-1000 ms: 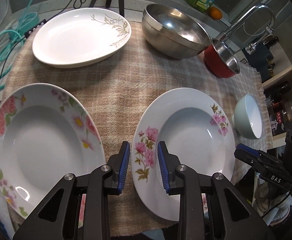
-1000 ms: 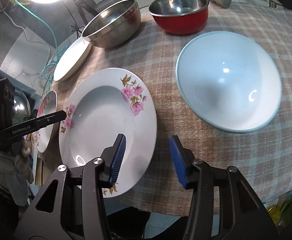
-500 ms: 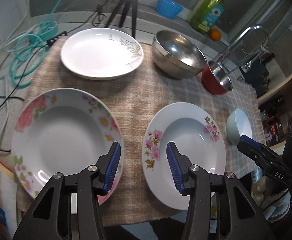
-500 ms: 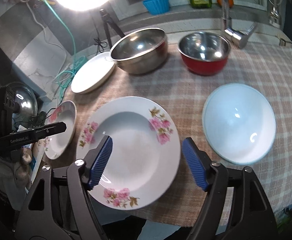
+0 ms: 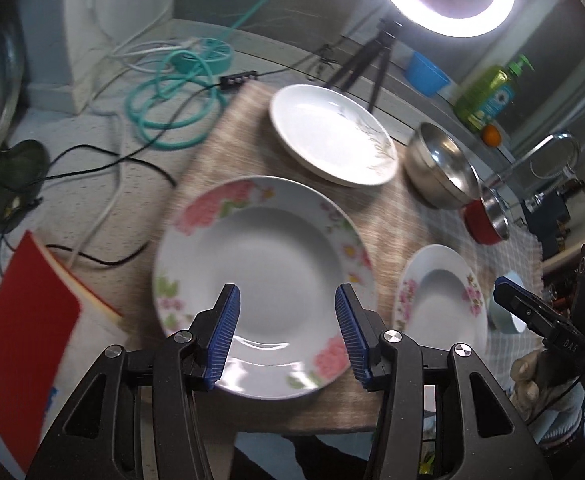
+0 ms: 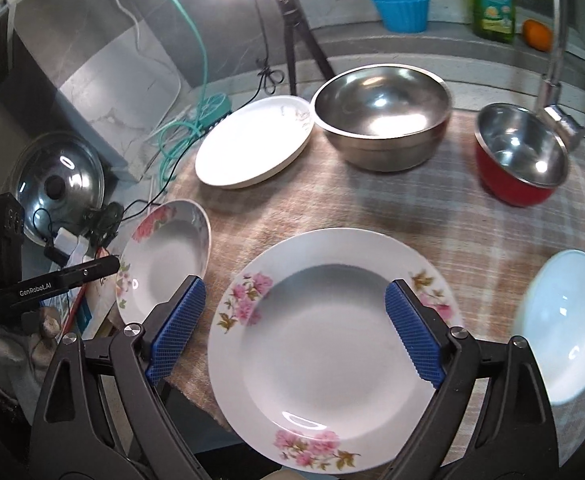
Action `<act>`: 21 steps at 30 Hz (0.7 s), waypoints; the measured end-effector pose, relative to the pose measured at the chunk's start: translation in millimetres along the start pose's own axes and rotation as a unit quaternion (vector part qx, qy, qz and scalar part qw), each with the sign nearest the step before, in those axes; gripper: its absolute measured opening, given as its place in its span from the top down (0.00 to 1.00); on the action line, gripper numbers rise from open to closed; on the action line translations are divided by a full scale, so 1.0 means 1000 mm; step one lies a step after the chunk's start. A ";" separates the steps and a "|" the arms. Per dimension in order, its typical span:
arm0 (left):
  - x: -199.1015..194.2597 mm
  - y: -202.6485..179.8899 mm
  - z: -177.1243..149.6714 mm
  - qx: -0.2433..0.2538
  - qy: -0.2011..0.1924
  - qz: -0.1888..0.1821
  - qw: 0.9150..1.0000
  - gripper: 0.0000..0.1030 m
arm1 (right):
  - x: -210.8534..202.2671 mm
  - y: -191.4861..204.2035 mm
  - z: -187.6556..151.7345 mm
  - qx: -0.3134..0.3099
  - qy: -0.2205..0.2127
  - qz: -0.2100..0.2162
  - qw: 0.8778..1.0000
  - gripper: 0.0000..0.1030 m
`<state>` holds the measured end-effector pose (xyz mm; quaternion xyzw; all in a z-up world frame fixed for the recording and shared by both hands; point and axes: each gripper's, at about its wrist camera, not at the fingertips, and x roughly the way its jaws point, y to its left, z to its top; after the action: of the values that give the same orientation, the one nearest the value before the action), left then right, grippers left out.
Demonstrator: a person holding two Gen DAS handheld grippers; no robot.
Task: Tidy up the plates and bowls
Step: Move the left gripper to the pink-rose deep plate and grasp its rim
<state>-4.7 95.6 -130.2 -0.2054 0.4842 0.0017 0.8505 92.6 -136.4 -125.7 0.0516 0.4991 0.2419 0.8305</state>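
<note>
My left gripper is open above the near edge of a large flowered deep plate on the checked cloth. My right gripper is open wide above a second pink-flowered deep plate. The large flowered plate also shows in the right wrist view, and the second plate in the left wrist view. A plain white plate lies at the back left. A large steel bowl, a red bowl and a pale blue bowl stand on the right.
A ring light on a tripod stands behind the cloth. Teal and black cables lie at the left with a red book and a pot lid. A tap, soap bottle and blue cup are at the back.
Both grippers have opened wider and pulled back and up. The left one has swung left from the pink-flowered plate to over the large flowered plate; the right one now centres on the pink-flowered plate.
</note>
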 end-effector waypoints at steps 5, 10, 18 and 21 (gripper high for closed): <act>-0.001 0.026 0.002 -0.013 -0.003 0.020 1.000 0.53 | 0.021 0.016 0.007 -0.008 0.017 0.019 1.000 0.10; 0.004 0.041 0.006 -0.019 0.000 0.032 0.999 0.53 | 0.042 0.033 0.016 -0.010 0.032 0.047 0.998 0.21; 0.019 0.057 0.010 -0.024 0.018 0.029 0.999 0.54 | 0.079 0.053 0.019 -0.017 0.077 0.069 0.995 0.45; 0.025 0.059 0.009 -0.021 0.025 0.027 0.999 0.56 | 0.089 0.057 0.020 -0.021 0.087 0.071 0.993 0.51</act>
<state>3.9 147.8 -167.4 -0.2103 0.5109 0.0297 0.8330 123.9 -43.4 -168.5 0.0484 0.5598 0.3140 0.7653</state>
